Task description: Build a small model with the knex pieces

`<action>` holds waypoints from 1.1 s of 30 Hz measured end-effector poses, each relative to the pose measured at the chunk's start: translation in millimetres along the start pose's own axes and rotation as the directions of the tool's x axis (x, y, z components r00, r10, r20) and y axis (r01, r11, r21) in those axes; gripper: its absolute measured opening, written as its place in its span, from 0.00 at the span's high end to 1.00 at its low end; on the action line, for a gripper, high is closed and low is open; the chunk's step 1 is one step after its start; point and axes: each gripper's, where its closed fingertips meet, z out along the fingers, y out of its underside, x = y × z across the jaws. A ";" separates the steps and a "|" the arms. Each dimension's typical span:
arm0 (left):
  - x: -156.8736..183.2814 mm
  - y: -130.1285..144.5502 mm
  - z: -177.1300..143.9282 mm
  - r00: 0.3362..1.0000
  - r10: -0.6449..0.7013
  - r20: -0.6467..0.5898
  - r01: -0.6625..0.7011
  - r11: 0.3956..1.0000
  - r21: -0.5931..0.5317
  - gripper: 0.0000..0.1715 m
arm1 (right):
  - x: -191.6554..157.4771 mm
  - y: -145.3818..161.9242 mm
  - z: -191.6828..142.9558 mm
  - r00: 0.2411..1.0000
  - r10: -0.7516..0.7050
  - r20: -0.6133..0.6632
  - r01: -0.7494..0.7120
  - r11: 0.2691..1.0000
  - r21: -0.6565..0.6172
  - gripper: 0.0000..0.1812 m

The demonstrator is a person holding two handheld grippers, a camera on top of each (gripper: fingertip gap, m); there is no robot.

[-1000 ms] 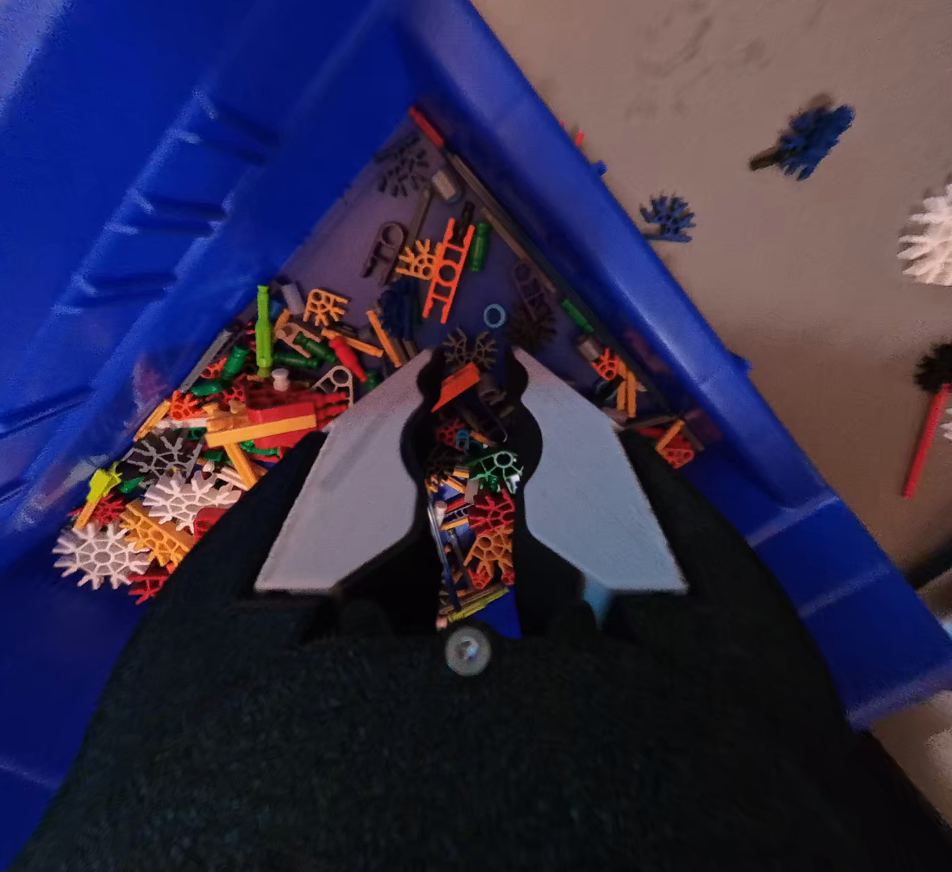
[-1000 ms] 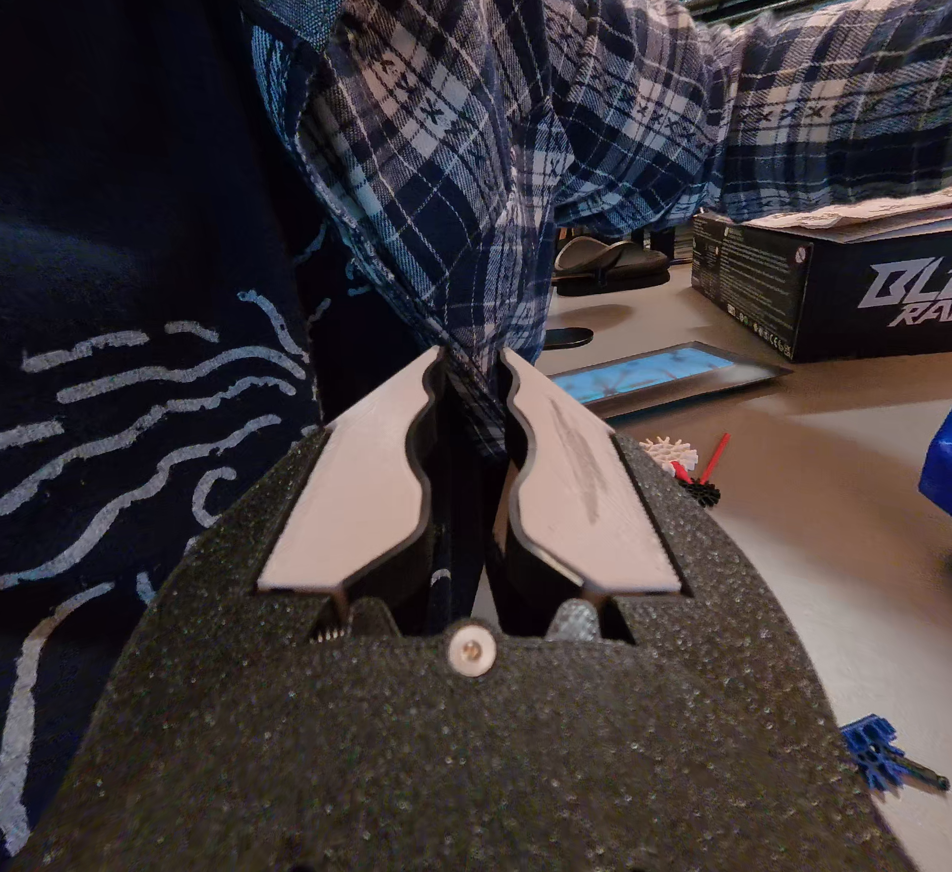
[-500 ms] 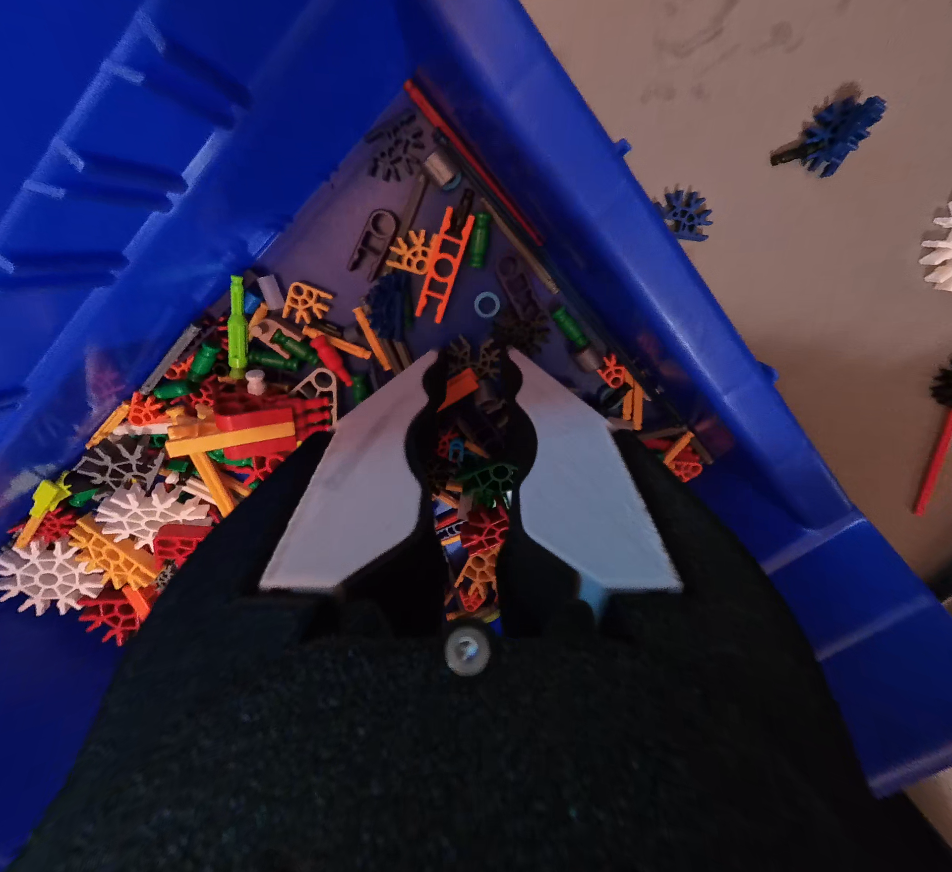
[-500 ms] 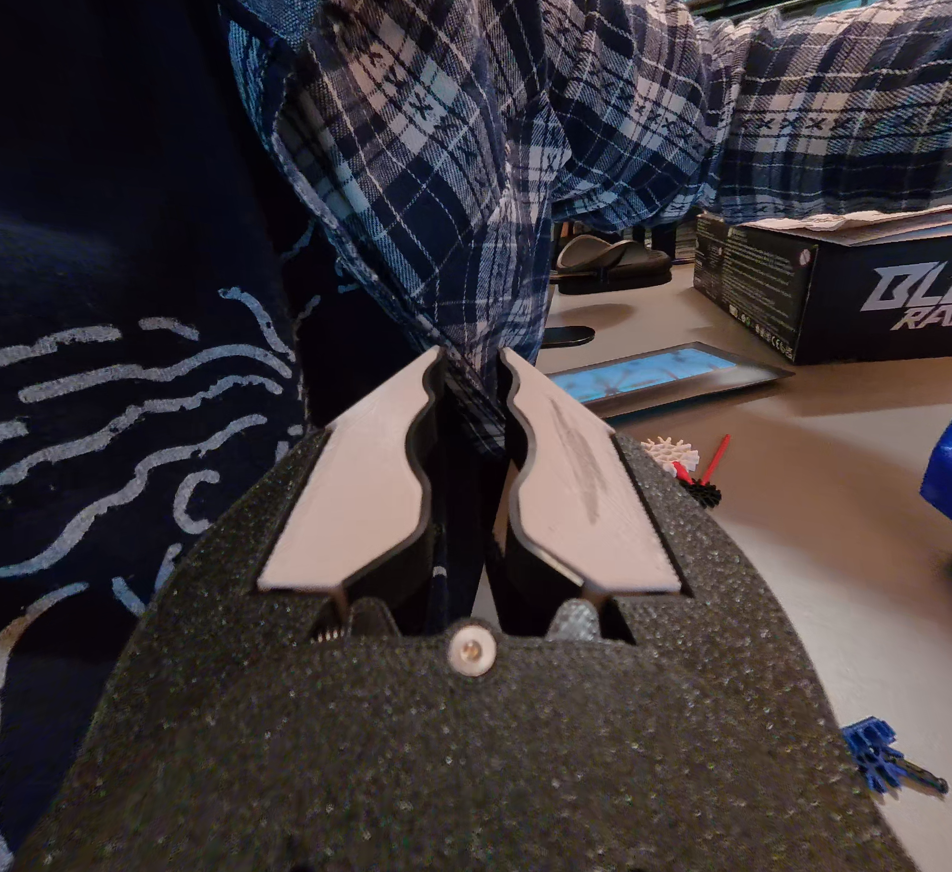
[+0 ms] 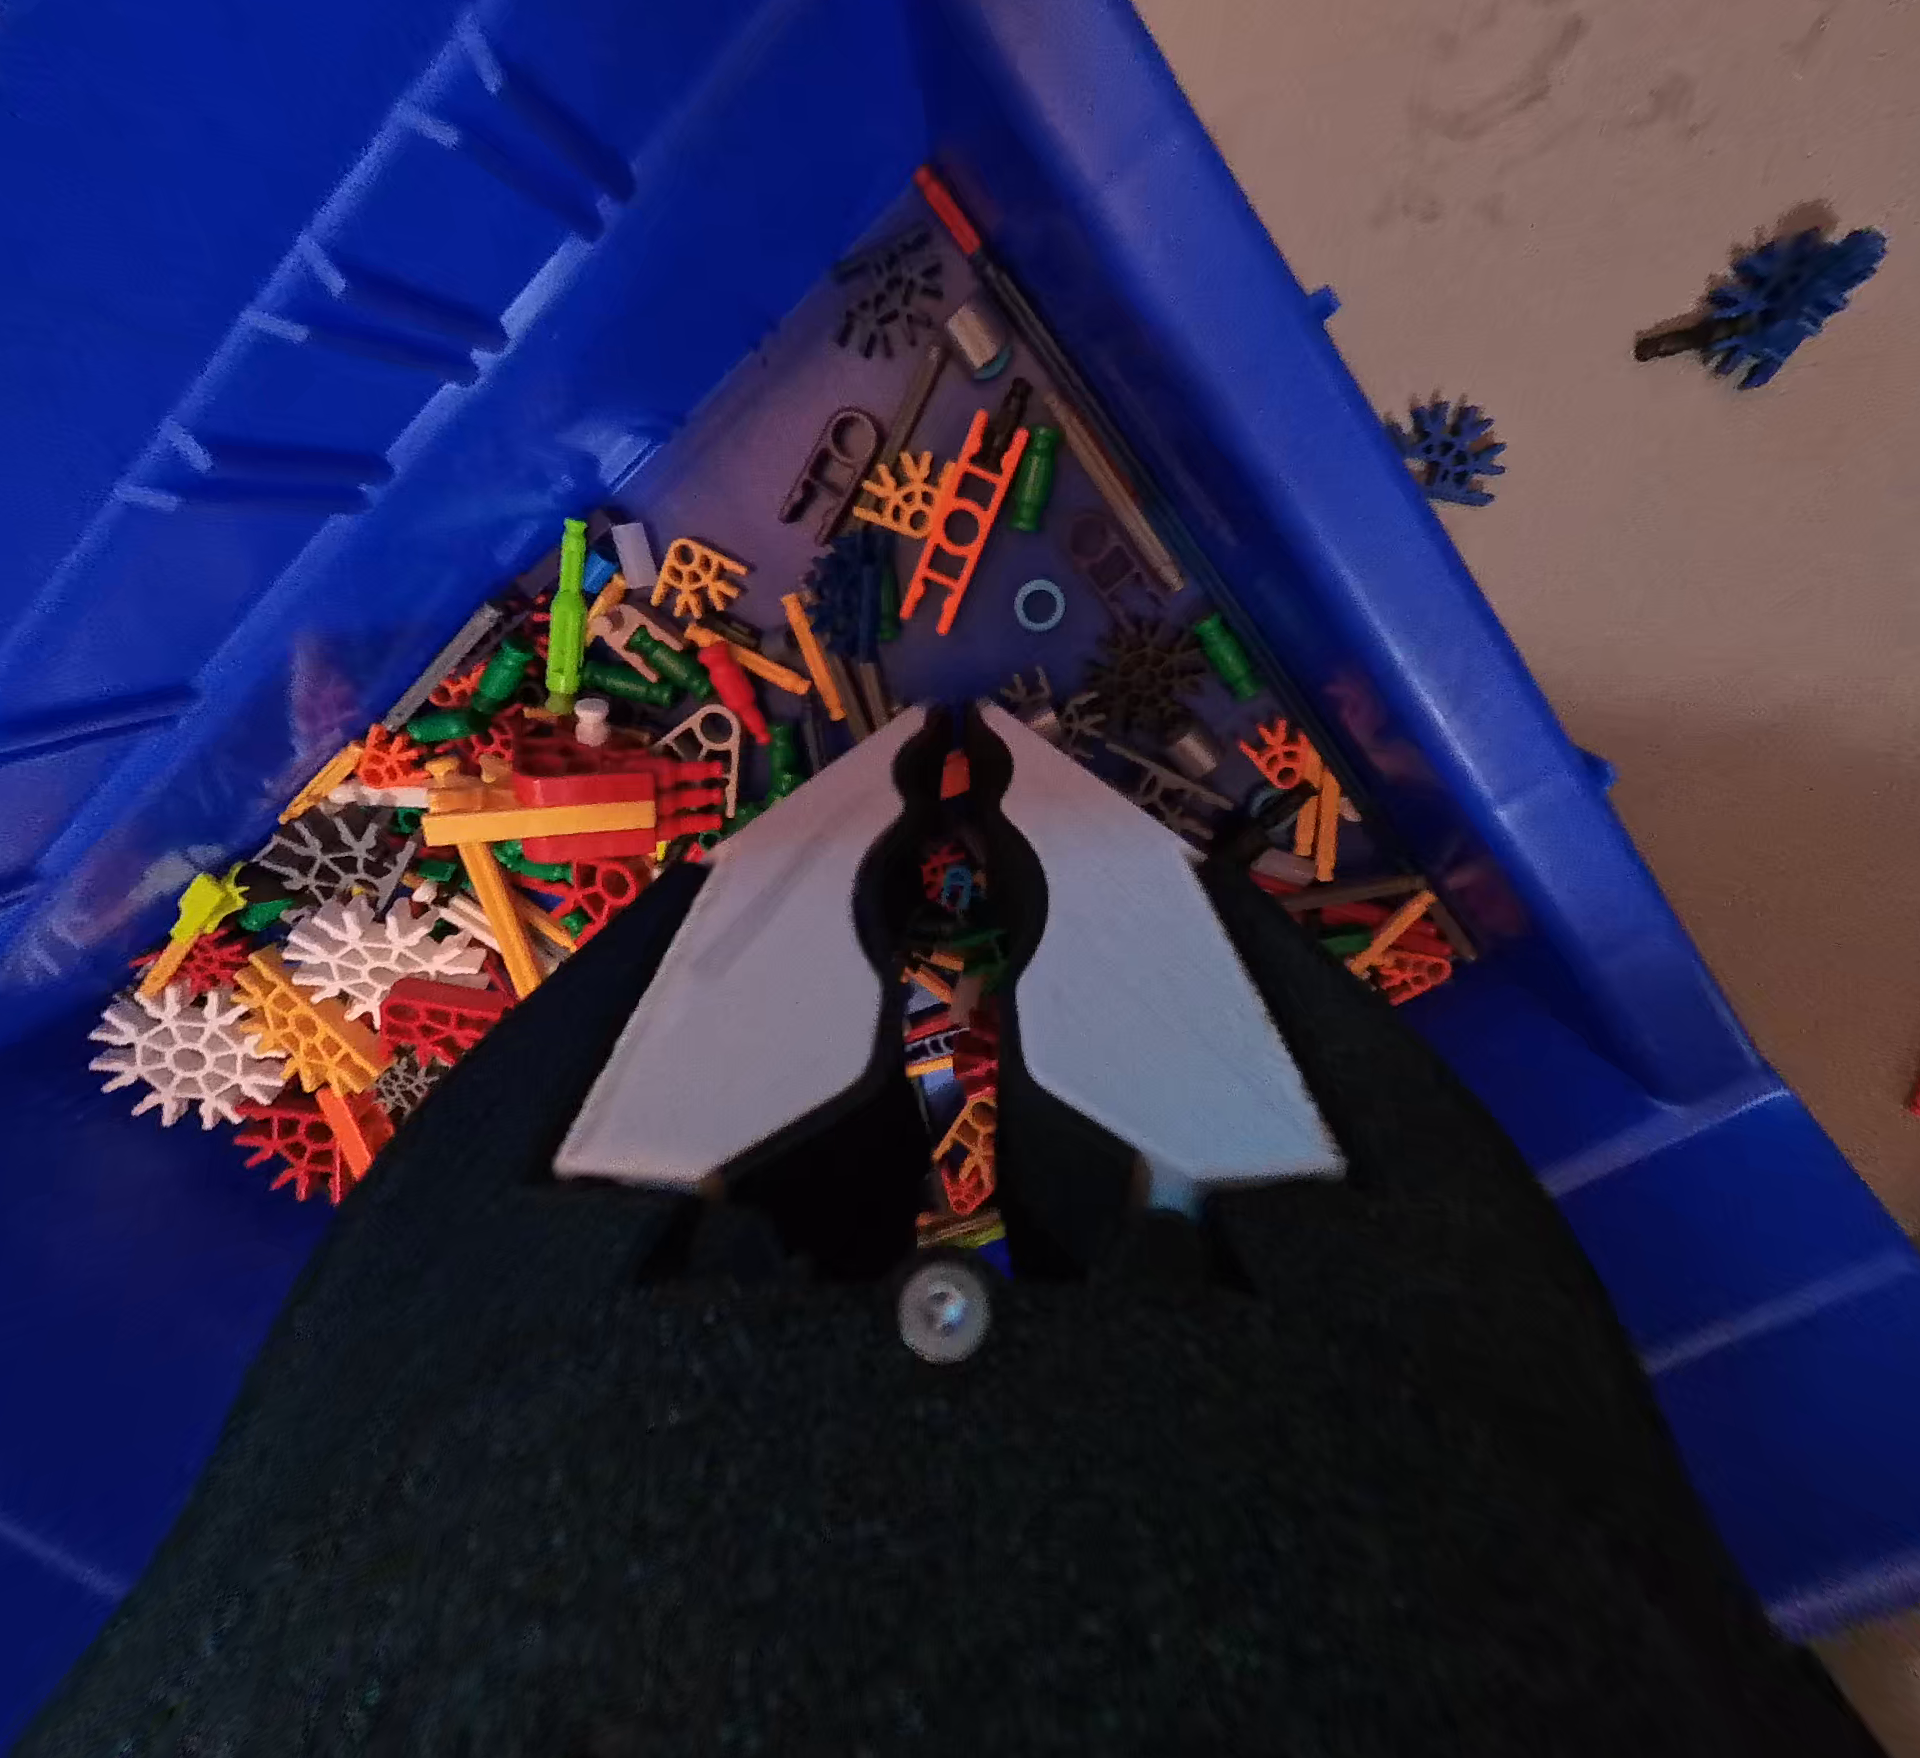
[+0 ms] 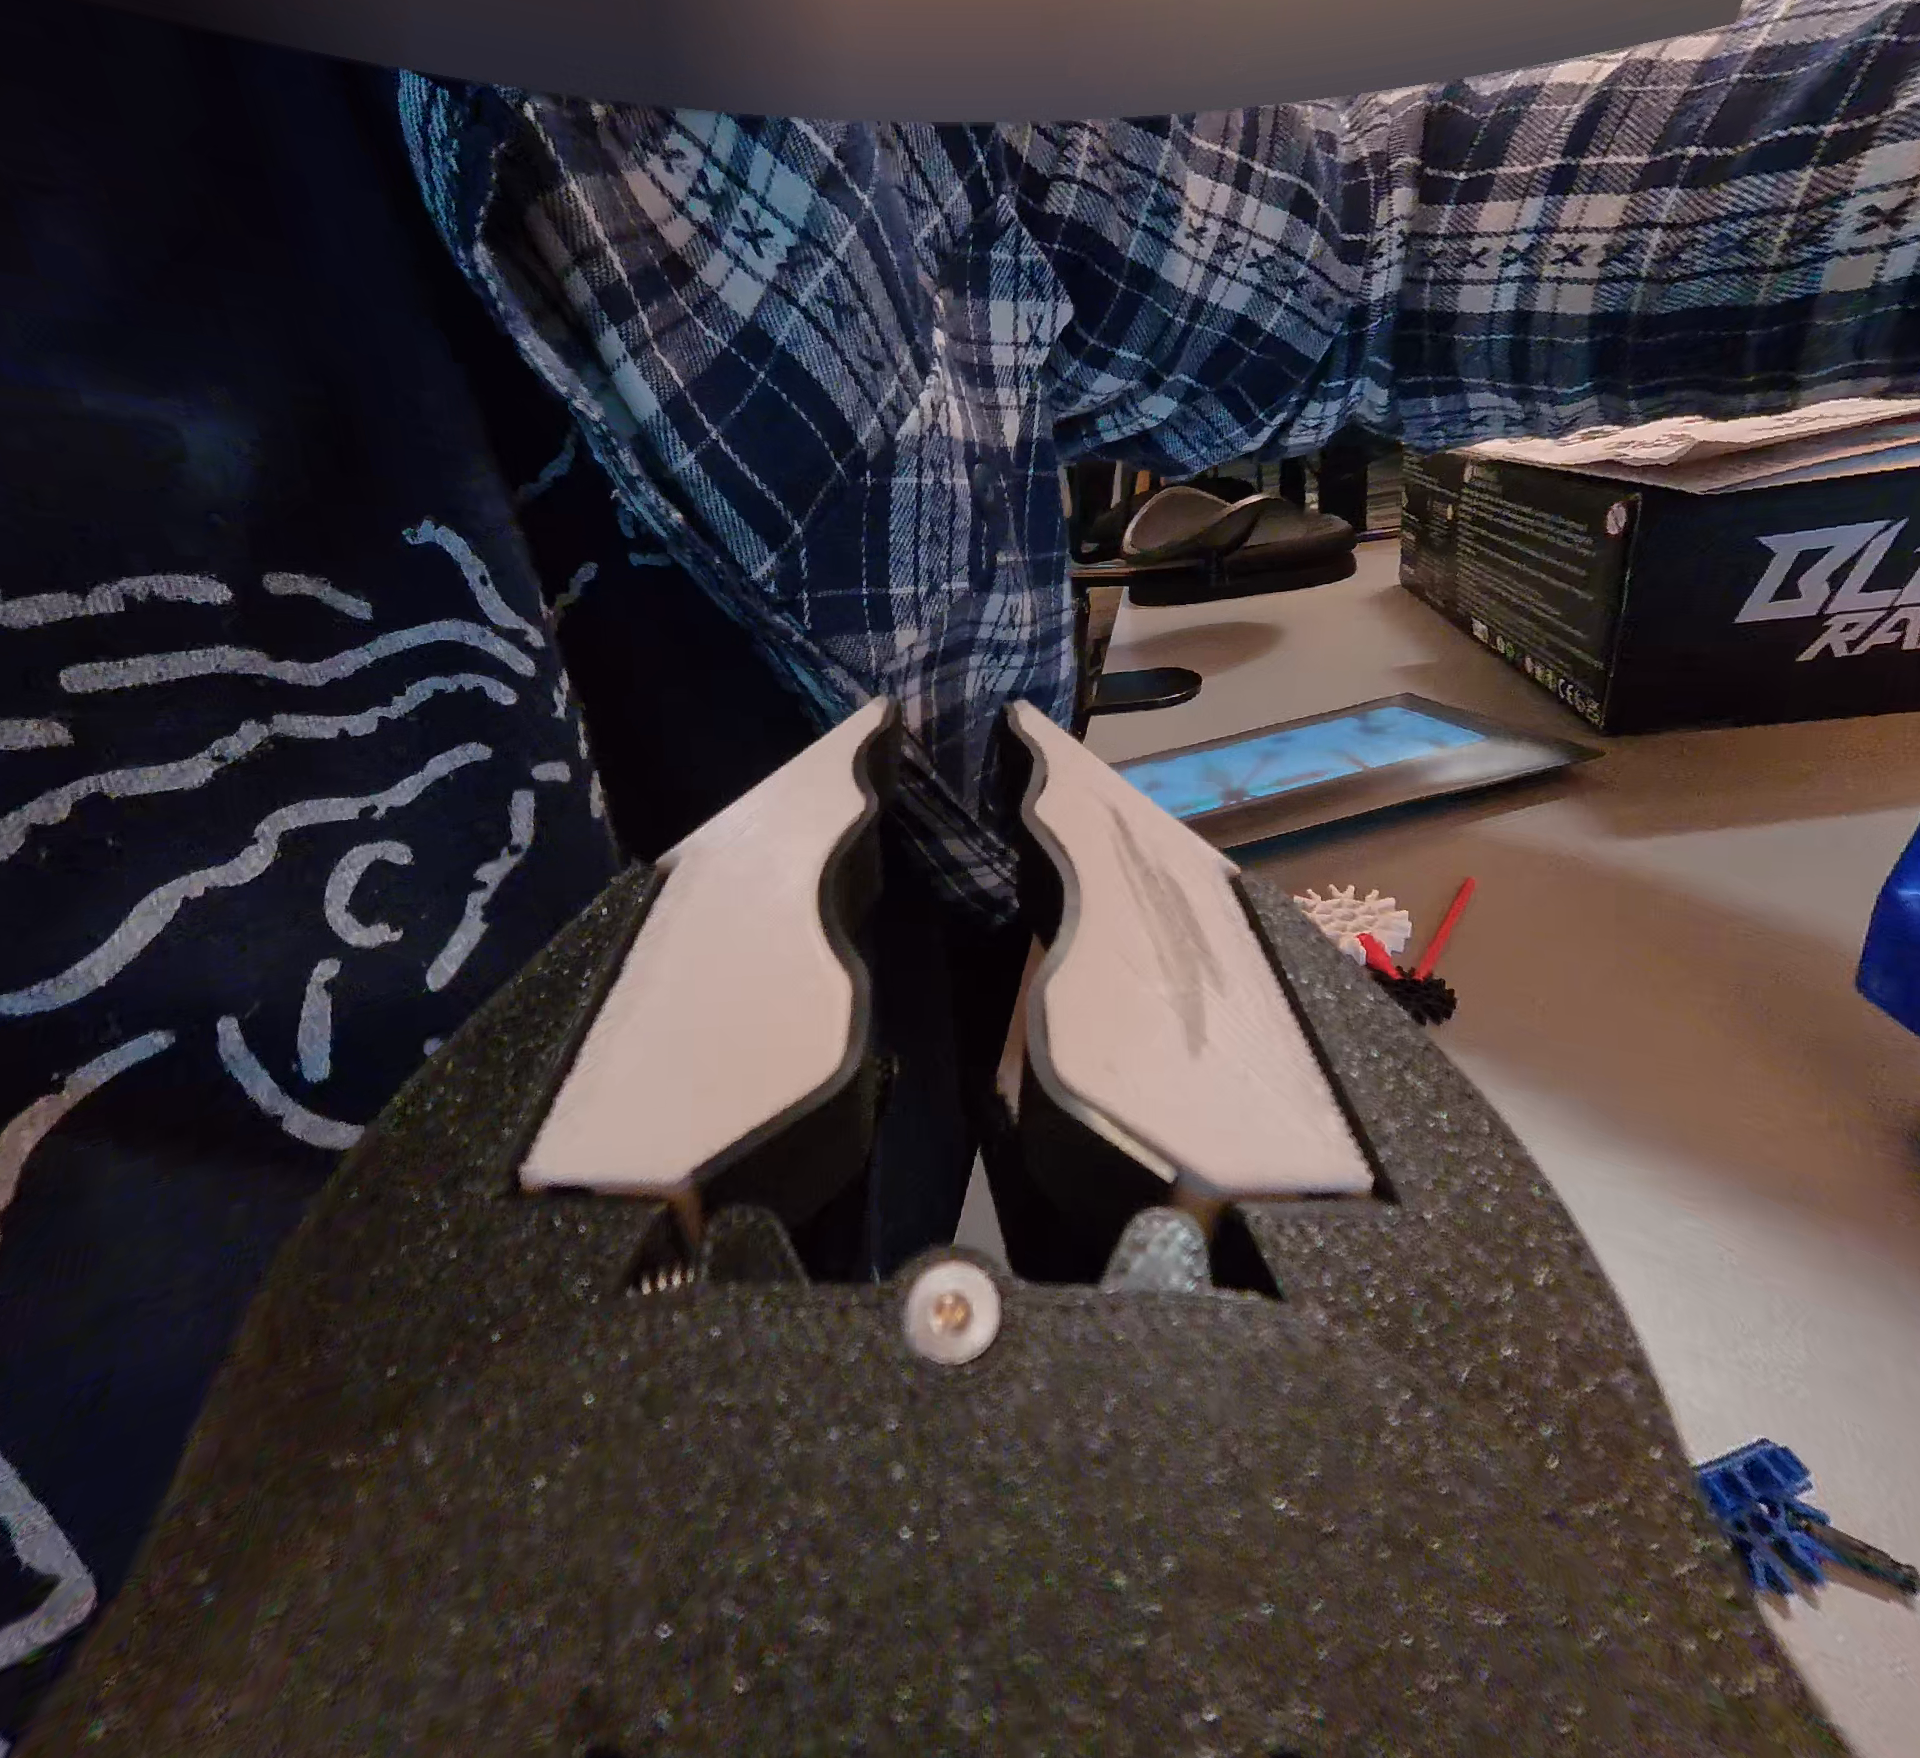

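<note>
The left gripper (image 5: pixel 954 721) body hides the near part of the blue bin (image 5: pixel 436 274). Whether its nearly closed tips pinch the orange piece (image 5: pixel 953 773) is unclear. The black box (image 6: pixel 1662 586) runs off the right edge.

A black cardboard box (image 6: pixel 1662 586) is sitting on the bench (image 6: pixel 1558 1033) at about two o'clock in the right wrist view, bearing large pale slanted lettering on its side, cut off by the frame edge. Its end panel is carrying fine print and small marks, probably too small to read. Nothing legible is showing in the left wrist view.
</note>
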 end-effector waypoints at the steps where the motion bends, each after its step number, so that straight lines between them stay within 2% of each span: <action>1: 0.7 -0.9 -1.4 1.000 -0.005 -0.001 0.005 1.000 0.006 0.97 | 0.2 -0.3 -0.1 1.000 0.002 0.001 -0.002 1.000 0.002 0.90; 6: 4.9 1.2 -7.3 1.000 -0.018 -0.006 0.018 1.000 0.012 0.86 | 1.2 -1.2 -0.8 1.000 0.012 0.003 -0.012 1.000 0.008 0.90; 10: 6.8 0.6 -8.1 1.000 -0.016 -0.009 0.016 1.000 0.024 0.81 | 1.8 -1.4 -1.1 1.000 0.015 0.004 -0.015 1.000 0.010 0.90; 20: 7.2 -1.7 -3.0 0.999 0.011 -0.036 -0.010 1.000 0.025 0.82 | 2.2 -1.5 -1.6 1.000 0.014 0.008 -0.014 1.000 0.010 0.90; 25: 10.3 3.1 2.5 0.998 0.027 -0.056 -0.028 0.999 -0.022 0.84 | 1.7 -0.7 -1.4 1.000 0.005 0.010 -0.005 1.000 0.003 0.90; 28: 20.7 0.8 6.7 0.993 0.031 -0.112 -0.034 0.999 -0.019 0.85 | 1.4 -0.2 -1.1 1.000 0.000 0.011 0.000 1.000 0.000 0.90; 33: 8.7 13.6 4.2 0.997 0.036 -0.072 -0.042 0.995 -0.090 0.87 | 1.3 0.5 -1.1 1.000 -0.008 0.011 0.008 1.000 -0.005 0.90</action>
